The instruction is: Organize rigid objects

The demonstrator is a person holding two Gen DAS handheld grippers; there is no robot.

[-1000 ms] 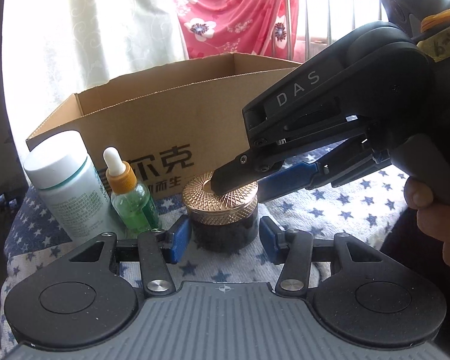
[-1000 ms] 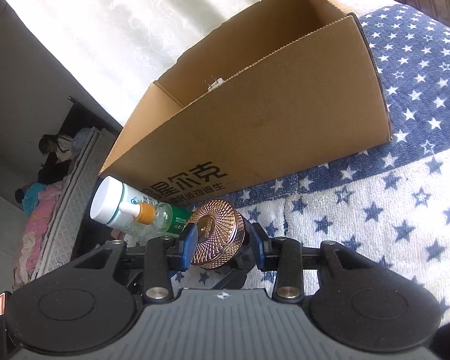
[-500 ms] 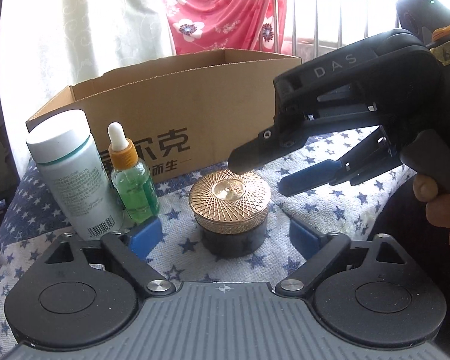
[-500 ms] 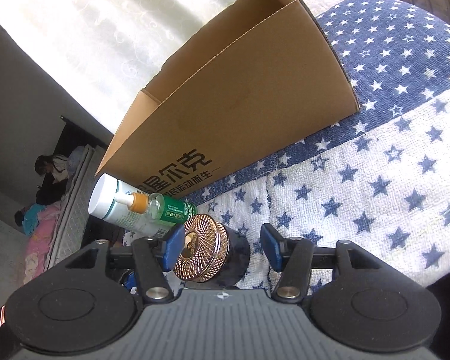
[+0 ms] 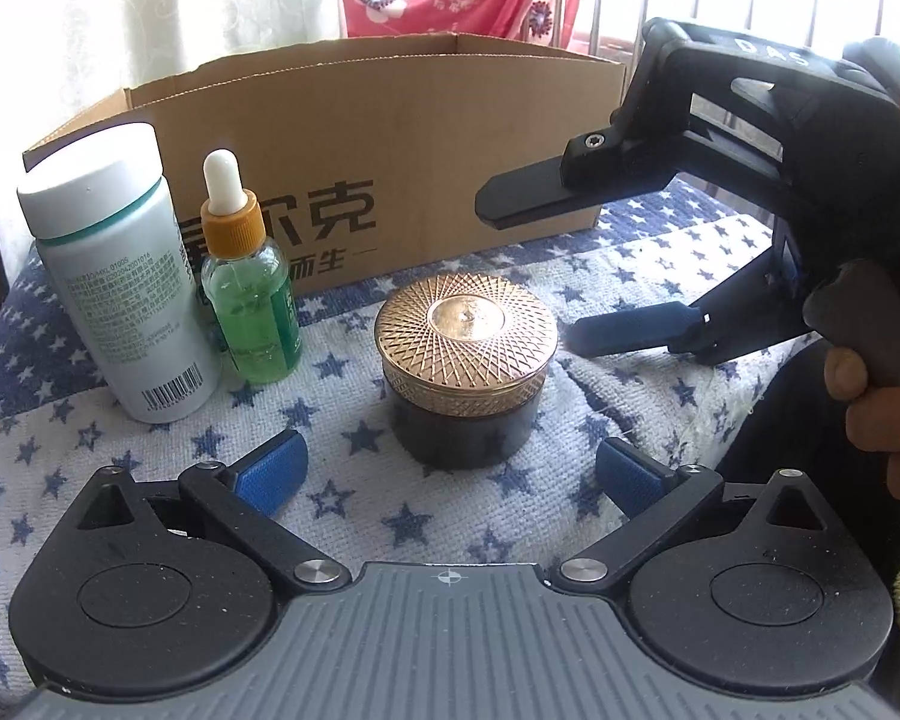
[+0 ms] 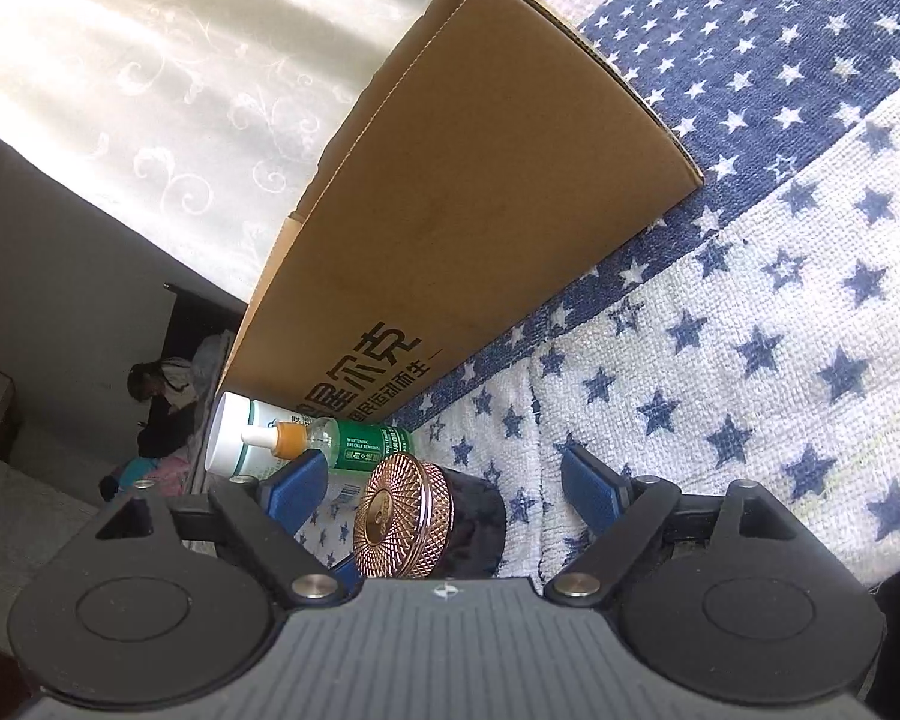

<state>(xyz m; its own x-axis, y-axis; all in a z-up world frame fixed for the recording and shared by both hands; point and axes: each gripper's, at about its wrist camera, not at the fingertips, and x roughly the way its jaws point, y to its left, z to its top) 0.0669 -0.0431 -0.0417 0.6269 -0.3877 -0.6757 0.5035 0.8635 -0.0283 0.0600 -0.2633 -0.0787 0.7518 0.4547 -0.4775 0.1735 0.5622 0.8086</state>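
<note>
Jaws apart, right gripper point(image 6: 447, 495) opening, jar point(image 5: 465, 369) loose. Centre, clamp below lid; box point(image 5: 390, 138) at twelve o'clock.

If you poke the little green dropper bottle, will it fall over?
Probably. The dropper bottle is tall and narrow on a soft starry towel, so it likely tips easily. It looks like smooth glass, perhaps slippery and breakable. The white bottle beside it might stop a fall that way.

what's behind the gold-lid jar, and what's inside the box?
Behind the gold-lid jar stands the cardboard box, on the star-print cloth. Its front wall hides the inside from both views, so contents can't be told.
</note>
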